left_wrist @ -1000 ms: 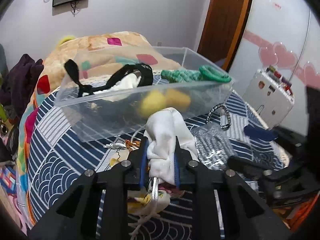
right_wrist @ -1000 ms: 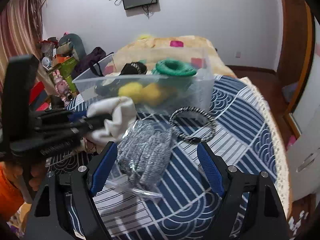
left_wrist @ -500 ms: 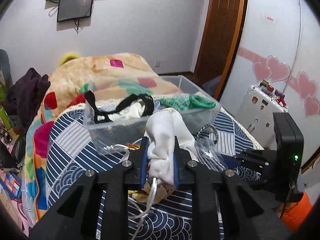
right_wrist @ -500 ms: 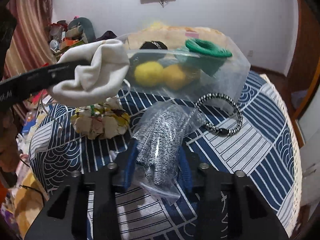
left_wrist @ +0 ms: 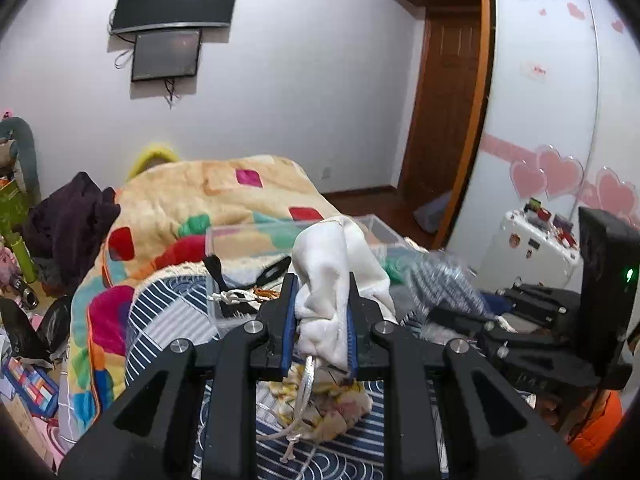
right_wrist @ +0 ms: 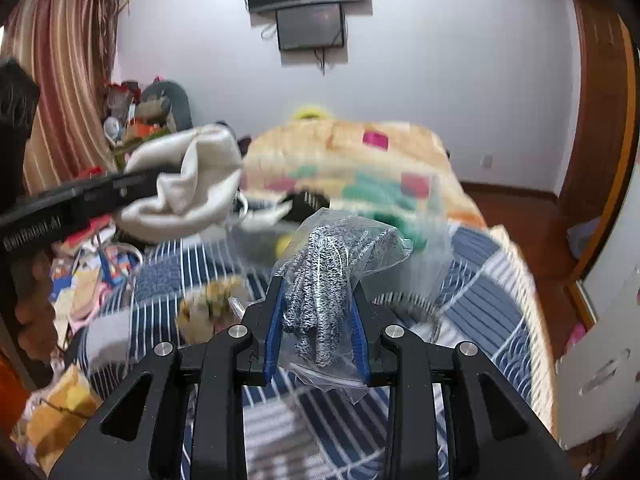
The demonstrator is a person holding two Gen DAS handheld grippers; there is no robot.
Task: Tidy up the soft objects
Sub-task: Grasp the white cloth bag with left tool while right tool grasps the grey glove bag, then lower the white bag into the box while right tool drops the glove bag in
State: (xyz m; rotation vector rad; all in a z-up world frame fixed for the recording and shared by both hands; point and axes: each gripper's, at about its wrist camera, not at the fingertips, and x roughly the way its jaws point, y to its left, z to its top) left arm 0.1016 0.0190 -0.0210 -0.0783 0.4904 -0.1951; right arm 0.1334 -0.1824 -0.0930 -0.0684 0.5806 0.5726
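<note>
My left gripper [left_wrist: 319,320] is shut on a white cloth pouch [left_wrist: 336,268] and holds it up above the bed; it also shows in the right wrist view [right_wrist: 188,192]. My right gripper [right_wrist: 318,328] is shut on a clear plastic bag of black-and-white knit [right_wrist: 332,264], lifted off the bed; it shows blurred in the left wrist view [left_wrist: 436,284]. The clear plastic bin [left_wrist: 240,236] lies beyond both, with a black strap [left_wrist: 272,272] and a green ring [right_wrist: 404,232] in it.
A floral drawstring pouch [left_wrist: 324,404] lies on the blue striped bedspread [right_wrist: 480,280] under the left gripper. A black-and-white braided ring [right_wrist: 416,304] lies by the bin. A colourful blanket [left_wrist: 224,192] covers the far bed. A white cabinet [left_wrist: 536,252] stands right.
My right gripper has shut on the knit bag and lifted it off the bed. My left gripper has risen with the white pouch, so the bin sits lower and farther.
</note>
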